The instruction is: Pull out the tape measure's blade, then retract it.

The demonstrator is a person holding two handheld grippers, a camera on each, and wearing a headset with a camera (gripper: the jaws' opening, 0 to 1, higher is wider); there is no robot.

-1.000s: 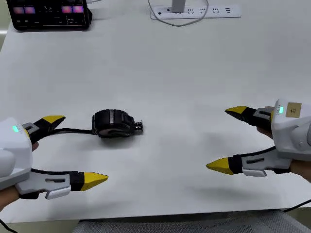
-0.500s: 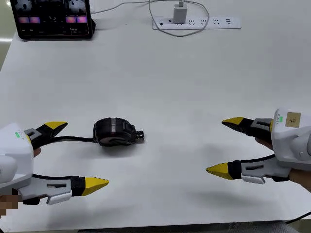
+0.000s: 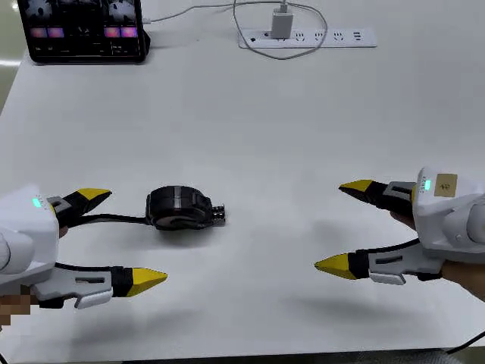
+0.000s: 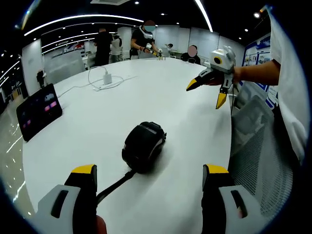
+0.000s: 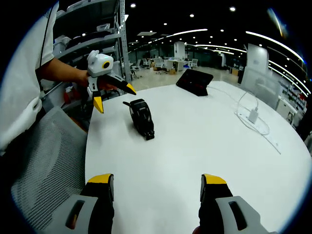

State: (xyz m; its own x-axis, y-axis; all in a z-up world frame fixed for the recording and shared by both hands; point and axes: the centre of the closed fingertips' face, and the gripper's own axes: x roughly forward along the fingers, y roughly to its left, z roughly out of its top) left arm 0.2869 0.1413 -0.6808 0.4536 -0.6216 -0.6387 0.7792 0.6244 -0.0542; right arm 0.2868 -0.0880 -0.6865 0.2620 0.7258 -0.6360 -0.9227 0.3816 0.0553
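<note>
Holding both tools low over the near side of a plain white table, we have the left gripper and the right gripper well apart. Each has its jaws spread wide, with nothing between them. A tan sticker on the right one carries print too small for us to read.

The tape measure lies just beyond the left gripper's tips, apart from them. Its long axis runs across the table: the hook end points toward the right gripper, and a black strap trails back toward the left one. We can read no brand on its black case.

At the far edge we see a tablet showing pink tiles and a power strip with a charger. Beyond are people, shelving and ceiling light strips.
</note>
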